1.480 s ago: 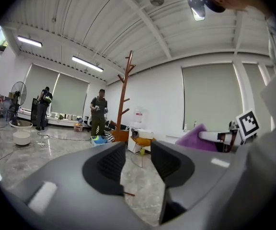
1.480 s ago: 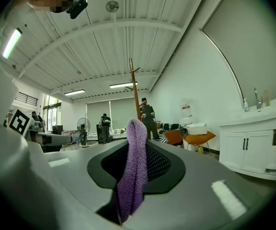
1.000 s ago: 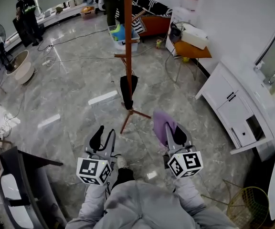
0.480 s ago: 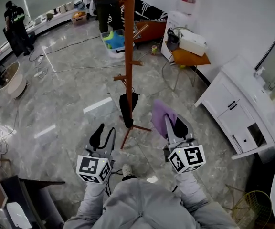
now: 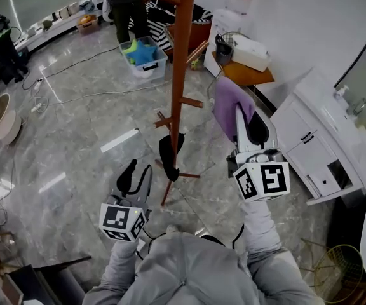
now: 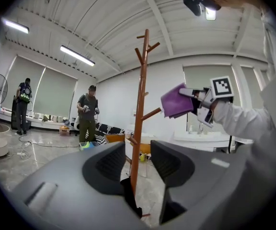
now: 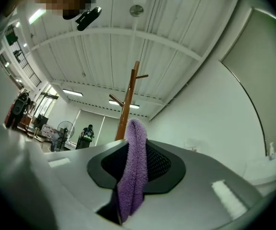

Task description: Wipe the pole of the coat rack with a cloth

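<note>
Grey marble floor (image 5: 75, 126), big open office-type room. The brown coat rack pole (image 5: 180, 75) stands upright in the middle. The purple cloth (image 5: 227, 107) is just right of it, not touching, and it's pinched tight in the right gripper (image 5: 246, 119) (it hangs folded out of the jaws). The left gripper (image 5: 138, 170) hangs low, left of the pole's foot, jaws spread around nothing. A white cabinet (image 5: 316, 138) sits further right.
</note>
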Demonstrator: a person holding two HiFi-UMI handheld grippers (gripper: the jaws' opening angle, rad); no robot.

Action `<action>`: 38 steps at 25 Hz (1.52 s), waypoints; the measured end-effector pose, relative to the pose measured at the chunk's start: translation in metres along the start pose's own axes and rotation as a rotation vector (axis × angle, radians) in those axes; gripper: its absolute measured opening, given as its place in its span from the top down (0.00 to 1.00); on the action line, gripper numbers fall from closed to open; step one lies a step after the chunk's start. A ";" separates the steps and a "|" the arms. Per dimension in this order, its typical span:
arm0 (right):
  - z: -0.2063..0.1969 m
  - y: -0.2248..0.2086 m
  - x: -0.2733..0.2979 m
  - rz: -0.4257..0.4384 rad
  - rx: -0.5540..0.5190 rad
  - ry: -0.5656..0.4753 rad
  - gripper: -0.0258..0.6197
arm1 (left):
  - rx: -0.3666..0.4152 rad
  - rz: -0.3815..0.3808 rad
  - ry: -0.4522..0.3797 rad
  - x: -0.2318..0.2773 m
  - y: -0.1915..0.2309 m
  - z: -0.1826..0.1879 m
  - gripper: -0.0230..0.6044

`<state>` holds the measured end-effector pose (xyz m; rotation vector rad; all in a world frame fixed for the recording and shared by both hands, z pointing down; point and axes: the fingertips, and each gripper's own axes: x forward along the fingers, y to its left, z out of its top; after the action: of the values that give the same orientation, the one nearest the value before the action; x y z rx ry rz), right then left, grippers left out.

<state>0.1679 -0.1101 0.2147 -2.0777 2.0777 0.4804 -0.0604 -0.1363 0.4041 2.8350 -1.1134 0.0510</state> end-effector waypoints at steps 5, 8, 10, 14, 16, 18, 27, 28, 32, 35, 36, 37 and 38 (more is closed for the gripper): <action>0.039 0.026 0.051 0.041 -0.146 -0.096 0.86 | -0.031 0.015 -0.004 0.003 0.027 -0.004 0.69; 0.052 0.053 0.076 0.100 -0.255 -0.132 0.86 | -0.045 0.044 -0.012 0.000 0.043 -0.003 0.69; 0.051 0.069 0.090 0.139 -0.315 -0.124 0.86 | -0.054 0.067 -0.016 -0.003 0.052 -0.004 0.69; 0.040 0.089 0.110 0.207 -0.349 -0.086 0.86 | -0.072 0.121 -0.027 -0.013 0.069 -0.008 0.69; 0.037 0.094 0.119 0.232 -0.330 -0.083 0.86 | -0.080 0.152 -0.034 -0.018 0.077 -0.008 0.69; 0.030 0.097 0.127 0.252 -0.318 -0.059 0.86 | -0.086 0.178 -0.041 -0.021 0.083 -0.008 0.69; -0.002 0.110 0.131 0.314 -0.323 0.037 0.86 | -0.105 0.209 -0.049 -0.015 0.077 -0.008 0.69; -0.005 0.110 0.130 0.320 -0.321 0.041 0.86 | -0.106 0.209 -0.048 -0.014 0.075 -0.008 0.69; -0.017 0.114 0.126 0.339 -0.325 0.074 0.86 | -0.106 0.209 -0.043 -0.011 0.070 -0.012 0.69; -0.026 0.119 0.124 0.353 -0.339 0.109 0.86 | -0.104 0.207 -0.040 -0.009 0.068 -0.012 0.69; -0.029 0.121 0.124 0.358 -0.345 0.115 0.86 | -0.105 0.206 -0.038 -0.009 0.067 -0.012 0.69; -0.032 0.124 0.124 0.362 -0.348 0.115 0.86 | -0.105 0.205 -0.037 -0.008 0.066 -0.013 0.69; -0.036 0.126 0.125 0.367 -0.352 0.118 0.86 | -0.106 0.204 -0.037 -0.008 0.066 -0.013 0.69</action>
<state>0.0438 -0.2417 0.2198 -1.9287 2.6236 0.8494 -0.1107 -0.1778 0.4215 2.6315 -1.3666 -0.0439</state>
